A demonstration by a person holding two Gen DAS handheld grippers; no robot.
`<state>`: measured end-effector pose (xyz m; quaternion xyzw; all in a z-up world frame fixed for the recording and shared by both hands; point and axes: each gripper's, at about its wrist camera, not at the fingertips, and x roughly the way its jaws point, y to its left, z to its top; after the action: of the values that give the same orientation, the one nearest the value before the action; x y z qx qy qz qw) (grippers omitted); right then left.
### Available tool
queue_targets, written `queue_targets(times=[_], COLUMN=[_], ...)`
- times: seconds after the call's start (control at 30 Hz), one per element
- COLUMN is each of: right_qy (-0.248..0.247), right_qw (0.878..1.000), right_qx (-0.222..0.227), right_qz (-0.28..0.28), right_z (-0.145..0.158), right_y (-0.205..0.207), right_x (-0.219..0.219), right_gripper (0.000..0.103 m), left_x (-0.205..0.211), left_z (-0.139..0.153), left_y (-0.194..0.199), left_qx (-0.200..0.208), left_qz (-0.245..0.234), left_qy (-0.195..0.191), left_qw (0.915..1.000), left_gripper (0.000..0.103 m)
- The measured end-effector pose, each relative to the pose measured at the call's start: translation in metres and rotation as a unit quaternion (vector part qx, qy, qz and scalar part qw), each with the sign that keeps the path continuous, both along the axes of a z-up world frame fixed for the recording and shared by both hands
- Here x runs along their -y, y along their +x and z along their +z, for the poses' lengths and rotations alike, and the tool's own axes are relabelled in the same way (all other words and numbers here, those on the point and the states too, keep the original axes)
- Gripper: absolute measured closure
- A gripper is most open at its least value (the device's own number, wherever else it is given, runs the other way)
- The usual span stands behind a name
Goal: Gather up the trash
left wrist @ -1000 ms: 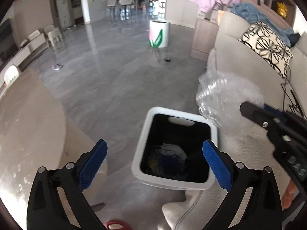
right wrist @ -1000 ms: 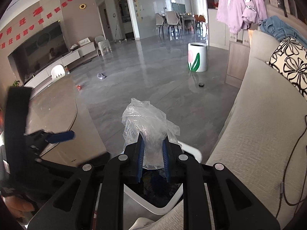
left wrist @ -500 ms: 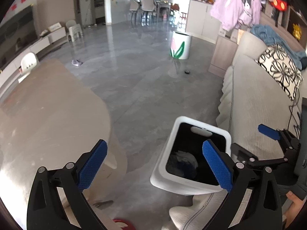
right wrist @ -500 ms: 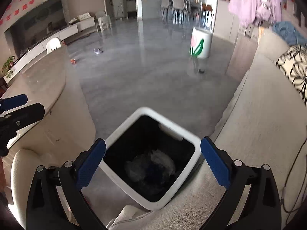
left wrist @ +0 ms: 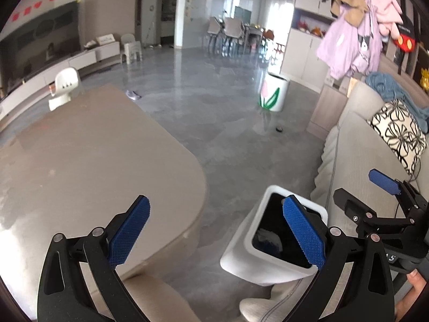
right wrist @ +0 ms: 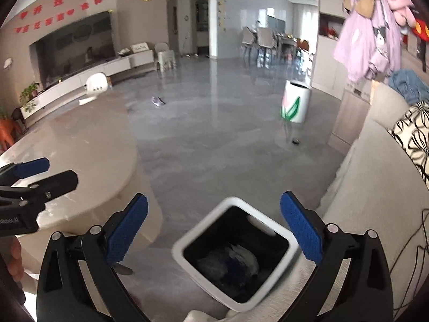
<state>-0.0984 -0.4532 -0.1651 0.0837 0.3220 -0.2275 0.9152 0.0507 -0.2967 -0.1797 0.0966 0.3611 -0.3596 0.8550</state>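
A white square trash bin [right wrist: 185,244] with a black liner stands on the grey floor between the table and the sofa; it also shows in the left wrist view [left wrist: 241,257]. Crumpled clear plastic and other trash [right wrist: 228,263] lie inside it. My right gripper [right wrist: 214,228] is open and empty above the bin. My left gripper [left wrist: 215,229] is open and empty, over the table edge left of the bin. The right gripper also shows in the left wrist view [left wrist: 375,196].
A beige rounded table [left wrist: 80,161] lies to the left. A grey sofa [right wrist: 375,187] with a black-and-white cushion [left wrist: 399,134] is on the right. A white tulip-painted bin [left wrist: 273,95] stands farther off. A small dark object [right wrist: 296,141] and a scrap [right wrist: 158,101] lie on the floor.
My right gripper opened and let the clear plastic bag drop into the bin. Both grippers have since tilted up and drawn back, the left one swinging toward the table.
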Motion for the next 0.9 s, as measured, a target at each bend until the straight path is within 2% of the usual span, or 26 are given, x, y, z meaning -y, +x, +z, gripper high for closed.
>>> queue_targets(times=[0.2,0.4,0.5,0.7,0.9], right_qy=[-0.022,-0.028,-0.035,-0.038,-0.03], right_qw=[0.998,0.992,0.986,0.971,0.957], right_qx=[0.018,0.047,0.06,0.092,0.108], right_qz=[0.05,0.114,0.152,0.219,0.266], right_z=[0.022,0.044,0.055,0.072,0.078], right_y=[0.03,0.06,0.077,0.108,0.127], right_x=[-0.044,-0.091,-0.122,-0.18,-0.227], right_gripper=[0.005,0.005,0.005,0.005,0.005], left_x=[-0.046,-0.108,-0.138,-0.2,-0.256], left_z=[0.019,0.039,0.046,0.05,0.061], left_y=[0.009,0.022,0.027,0.04,0.04], left_qx=[0.016,0.035,0.053,0.054,0.073], left_qz=[0.054,0.141,0.184,0.256,0.328], left_qy=[-0.016,-0.023,-0.018,-0.008,0.008], left_qw=[0.9983,0.9892,0.9814,0.965,0.9416], left_gripper=[0.005,0.005,0.005,0.005,0.005])
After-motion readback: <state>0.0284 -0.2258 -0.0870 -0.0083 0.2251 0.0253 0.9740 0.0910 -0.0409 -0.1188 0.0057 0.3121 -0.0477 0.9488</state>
